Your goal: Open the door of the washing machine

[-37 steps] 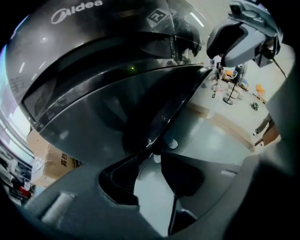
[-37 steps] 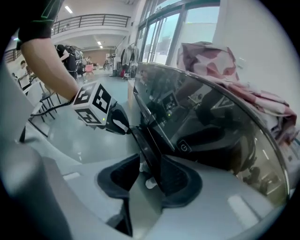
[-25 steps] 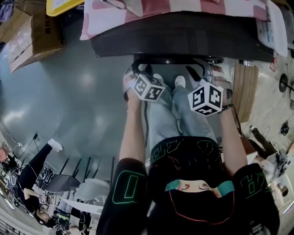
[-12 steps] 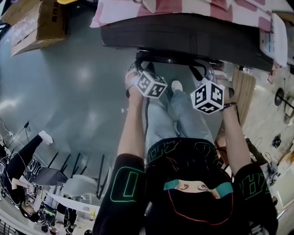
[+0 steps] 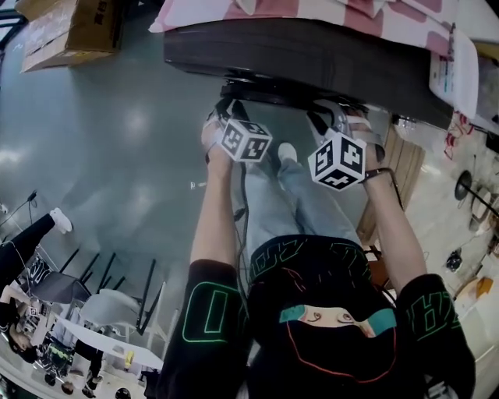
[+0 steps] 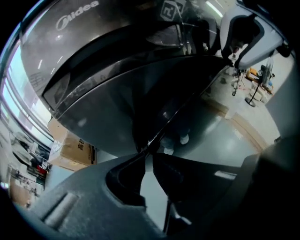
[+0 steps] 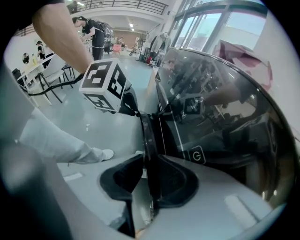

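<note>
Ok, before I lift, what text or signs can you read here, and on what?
"Midea": brand on the washing machine lid.
Power sign in a square: also on that lid.
Cardboard box: print too blurred to read.
White label on the machine's top: too small to read.
Marker cubes: patterns only, no words.

The washing machine (image 5: pixel 312 62) is shiny black. The cloth (image 5: pixel 327 9) on it has pink and white squares. The floor (image 5: pixel 117 156) is grey.
</note>
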Demonstrator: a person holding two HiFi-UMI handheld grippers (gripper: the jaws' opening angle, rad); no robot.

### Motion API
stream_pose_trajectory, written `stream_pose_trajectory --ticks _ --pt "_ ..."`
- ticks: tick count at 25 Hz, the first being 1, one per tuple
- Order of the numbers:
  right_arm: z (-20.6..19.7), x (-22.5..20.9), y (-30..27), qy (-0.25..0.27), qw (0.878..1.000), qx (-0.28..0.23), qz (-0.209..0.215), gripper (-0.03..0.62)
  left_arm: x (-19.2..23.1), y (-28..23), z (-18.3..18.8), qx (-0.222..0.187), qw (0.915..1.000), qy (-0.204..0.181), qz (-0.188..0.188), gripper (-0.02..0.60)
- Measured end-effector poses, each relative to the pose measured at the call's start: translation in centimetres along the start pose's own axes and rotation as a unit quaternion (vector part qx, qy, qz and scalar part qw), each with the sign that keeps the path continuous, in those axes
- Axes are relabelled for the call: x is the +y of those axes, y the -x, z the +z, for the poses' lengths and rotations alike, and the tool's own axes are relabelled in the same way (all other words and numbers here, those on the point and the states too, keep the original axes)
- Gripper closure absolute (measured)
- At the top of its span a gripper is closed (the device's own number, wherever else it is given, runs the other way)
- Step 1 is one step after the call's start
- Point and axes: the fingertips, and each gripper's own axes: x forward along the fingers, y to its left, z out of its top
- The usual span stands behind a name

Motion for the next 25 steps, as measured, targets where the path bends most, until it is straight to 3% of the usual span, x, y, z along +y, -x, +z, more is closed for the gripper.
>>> stream_pose_trajectory --ticks 3,7,14,17,20,25 --pt "0.0 0.1 -0.1 0.016 1.000 -0.006 0.006 0.494 0.1 -0.3 -0.1 -0.005 0.9988 -0.048 0.005 0.529" --pt "0.0 0.0 0.0 0.015 1.000 -0.008 0.006 0.494 0.0 -0.5 0.2 -0.020 0.9946 -0.100 -0.020 0.516" --pt "0.1 0.0 0.1 0.012 1.000 -0.011 0.007 0.494 0.5 -0.6 0.2 -0.022 0.9854 -0.160 -0.052 0.473" --pt "0.0 -0.1 0.1 0.008 1.000 -0.008 0.005 0.494 -0.2 -1.1 0.3 -0.014 0.9799 -0.179 -0.087 0.451" --pt "0.1 -0.1 0.1 0.002 1.000 -0.006 0.006 0.494 -1.0 -2.1 0.2 0.000 0.9747 -0.200 -0.099 0.414" --pt "0.0 -0.4 0.0 -0.011 1.000 -0.010 0.003 0.494 -1.2 -2.3 0.4 0.019 0.9789 -0.178 -0.099 0.414"
